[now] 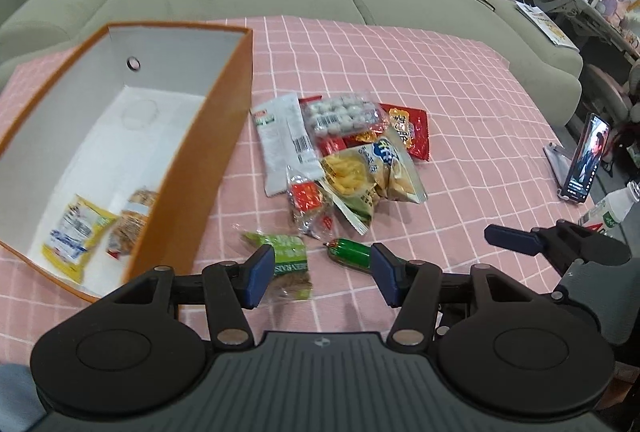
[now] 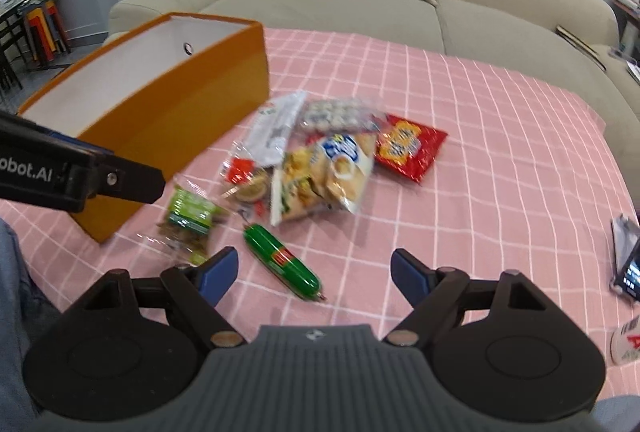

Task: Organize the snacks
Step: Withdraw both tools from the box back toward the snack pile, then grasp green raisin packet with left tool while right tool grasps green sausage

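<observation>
Left wrist view. The box (image 1: 192, 168), orange outside and white inside, is seen standing at the left side of the table (image 1: 460, 104), which is covered by a pink checked cloth. Two packets are already lodged in its near end: a yellow packet (image 1: 74, 236) and a brown packet (image 1: 134, 222), lying side by side on the floor of the box. The rest of the box floor is bare. The task is judged early: most of the snacks remain outside. A pile (image 1: 344, 148) of overlapping packets lies on the cloth just right of the box, about mid-table. Nearer the front edge, a green packet (image 1: 286, 256) and a green sausage (image 1: 350, 252) lie apart from the pile. The left gripper (image 1: 318, 274) is held with jaws apart and nothing between them, hovering above those two items. The right gripper (image 1: 552, 244) is seen at the right; its jaw state cannot be told here.

Right wrist view (blurred). The right gripper (image 2: 314, 274) is spread wide and empty, with the sausage (image 2: 282, 262) lying on the cloth between its fingers, uncontacted. The sausage is glossy, with a red label band and crimped ends. The green packet (image 2: 190, 218) lies touching the box's (image 2: 176, 120) near corner.
</observation>
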Demonstrator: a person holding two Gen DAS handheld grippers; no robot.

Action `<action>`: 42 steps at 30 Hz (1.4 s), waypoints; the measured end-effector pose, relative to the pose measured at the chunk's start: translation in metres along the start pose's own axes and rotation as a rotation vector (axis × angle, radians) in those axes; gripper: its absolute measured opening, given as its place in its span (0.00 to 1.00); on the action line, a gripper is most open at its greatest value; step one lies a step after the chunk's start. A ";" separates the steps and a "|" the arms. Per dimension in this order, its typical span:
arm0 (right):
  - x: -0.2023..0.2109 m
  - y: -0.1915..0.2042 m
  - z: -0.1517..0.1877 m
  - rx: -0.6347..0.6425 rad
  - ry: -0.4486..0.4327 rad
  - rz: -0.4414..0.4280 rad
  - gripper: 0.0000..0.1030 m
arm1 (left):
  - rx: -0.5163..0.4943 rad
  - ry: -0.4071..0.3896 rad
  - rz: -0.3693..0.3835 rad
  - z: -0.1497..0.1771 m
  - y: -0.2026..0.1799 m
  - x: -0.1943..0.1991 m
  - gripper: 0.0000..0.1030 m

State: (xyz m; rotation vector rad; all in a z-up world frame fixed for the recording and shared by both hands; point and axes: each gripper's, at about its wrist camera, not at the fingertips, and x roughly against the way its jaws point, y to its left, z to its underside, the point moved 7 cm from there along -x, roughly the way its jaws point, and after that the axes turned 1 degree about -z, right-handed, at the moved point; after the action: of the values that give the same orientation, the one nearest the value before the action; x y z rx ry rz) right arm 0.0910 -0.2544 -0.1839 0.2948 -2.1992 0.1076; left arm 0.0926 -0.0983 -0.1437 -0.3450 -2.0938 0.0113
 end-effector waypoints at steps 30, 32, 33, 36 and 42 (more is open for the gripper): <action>-0.075 0.027 0.010 0.229 0.138 -0.125 0.35 | 0.070 0.183 -0.163 0.009 0.028 -0.088 0.63; -0.077 0.027 0.010 0.224 0.140 -0.122 0.34 | 0.076 0.192 -0.159 0.009 0.029 -0.090 0.62; -0.077 0.027 0.010 0.220 0.138 -0.120 0.33 | 0.079 0.195 -0.156 0.009 0.029 -0.092 0.62; -0.078 0.026 0.011 0.206 0.144 -0.132 0.31 | 0.082 0.210 -0.151 0.010 0.029 -0.095 0.58; -0.079 0.027 0.014 0.194 0.164 -0.139 0.23 | 0.092 0.224 -0.148 0.012 0.029 -0.101 0.56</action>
State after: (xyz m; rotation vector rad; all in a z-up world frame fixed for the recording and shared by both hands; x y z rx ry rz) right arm 0.1187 -0.2170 -0.2547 0.5272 -2.0021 0.2597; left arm 0.1382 -0.0938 -0.2387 -0.1284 -1.8849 -0.0177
